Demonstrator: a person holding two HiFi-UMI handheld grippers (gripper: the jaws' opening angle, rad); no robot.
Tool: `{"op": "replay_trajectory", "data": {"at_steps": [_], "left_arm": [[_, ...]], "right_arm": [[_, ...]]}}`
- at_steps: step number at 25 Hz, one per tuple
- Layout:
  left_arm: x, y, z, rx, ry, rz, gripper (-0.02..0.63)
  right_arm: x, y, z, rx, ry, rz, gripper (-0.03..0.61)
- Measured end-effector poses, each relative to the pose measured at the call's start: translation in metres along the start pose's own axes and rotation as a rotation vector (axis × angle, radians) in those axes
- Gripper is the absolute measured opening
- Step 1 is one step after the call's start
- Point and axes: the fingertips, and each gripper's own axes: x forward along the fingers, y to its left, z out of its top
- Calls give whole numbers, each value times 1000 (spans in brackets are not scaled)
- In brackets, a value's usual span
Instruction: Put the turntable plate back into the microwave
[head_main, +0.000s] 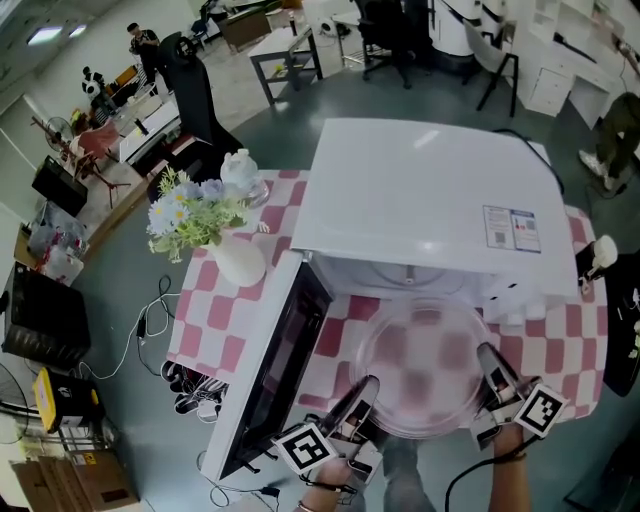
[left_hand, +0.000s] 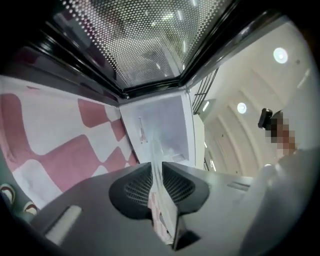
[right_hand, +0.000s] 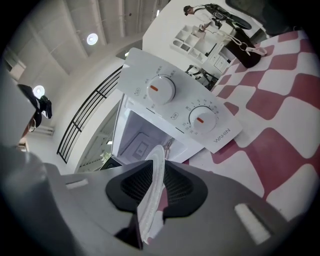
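Observation:
The clear glass turntable plate (head_main: 425, 365) hangs level in front of the open mouth of the white microwave (head_main: 430, 190). My left gripper (head_main: 363, 390) is shut on the plate's near-left rim, and my right gripper (head_main: 490, 362) is shut on its near-right rim. In the left gripper view the plate's edge (left_hand: 156, 155) runs between the pads toward the white cavity (left_hand: 160, 127). In the right gripper view the rim (right_hand: 152, 187) sits between the pads, below the control panel (right_hand: 185, 112) with its two dials. The door (head_main: 275, 370) is swung wide to the left.
The microwave stands on a red-and-white checked tablecloth (head_main: 215, 320). A white vase (head_main: 240, 262) of flowers (head_main: 195, 212) stands left of the door, with a white pot (head_main: 240, 170) behind it. Shoes (head_main: 185, 385) lie on the floor under the table's left edge.

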Motion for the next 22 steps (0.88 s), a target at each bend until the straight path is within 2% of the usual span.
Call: {"op": "replay_trajectory", "data": {"at_steps": [8, 14, 22], "left_arm": [[21, -5, 31, 156, -39, 72, 74], [47, 6, 54, 214, -59, 113, 88], [81, 19, 76, 288, -32, 143, 109]], "right_arm": [[14, 3, 11, 35, -119, 1, 74], [29, -6, 14, 64, -197, -27, 71], [45, -16, 23, 63, -308, -53, 69]]}}
